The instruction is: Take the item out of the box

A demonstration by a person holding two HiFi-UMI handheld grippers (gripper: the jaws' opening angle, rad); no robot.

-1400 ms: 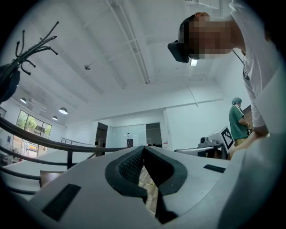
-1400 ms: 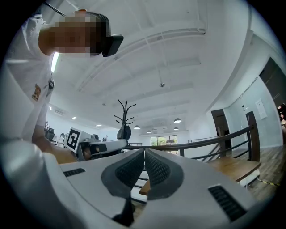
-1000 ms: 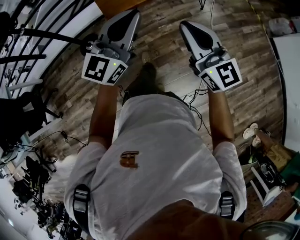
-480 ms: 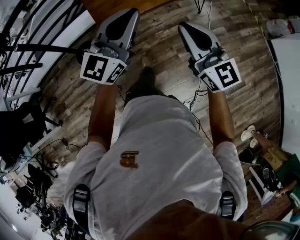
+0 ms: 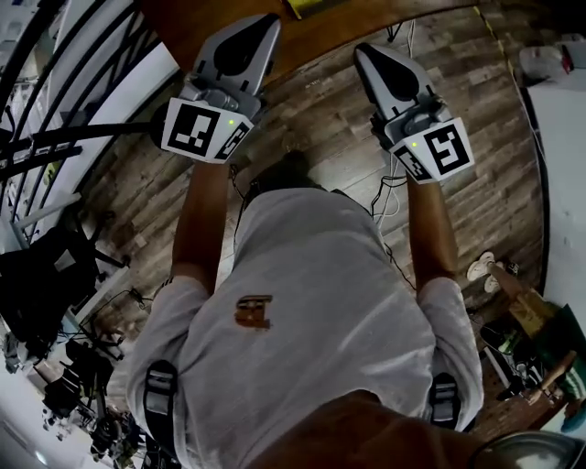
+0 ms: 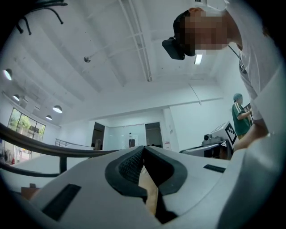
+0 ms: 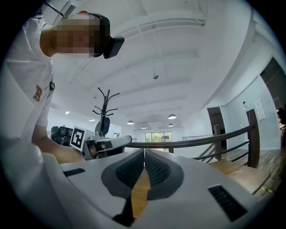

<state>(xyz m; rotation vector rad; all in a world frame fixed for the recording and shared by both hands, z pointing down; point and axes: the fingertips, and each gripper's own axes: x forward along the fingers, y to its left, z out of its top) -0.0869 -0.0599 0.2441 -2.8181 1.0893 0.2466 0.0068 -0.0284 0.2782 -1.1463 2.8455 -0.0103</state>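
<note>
While held side by side above the plank floor (image 5: 320, 119), the left gripper (image 5: 265, 22) had its jaws together on nothing, and the right gripper (image 5: 360, 49) likewise. Box and item were out of every view; only a wooden tabletop (image 5: 330, 35) edge showed ahead.

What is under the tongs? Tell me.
Plank floor lies under the left tongs and right tongs, both shut; a brown tabletop edge by their tips. Their bodies cover what lies directly beneath. No box shows.
</note>
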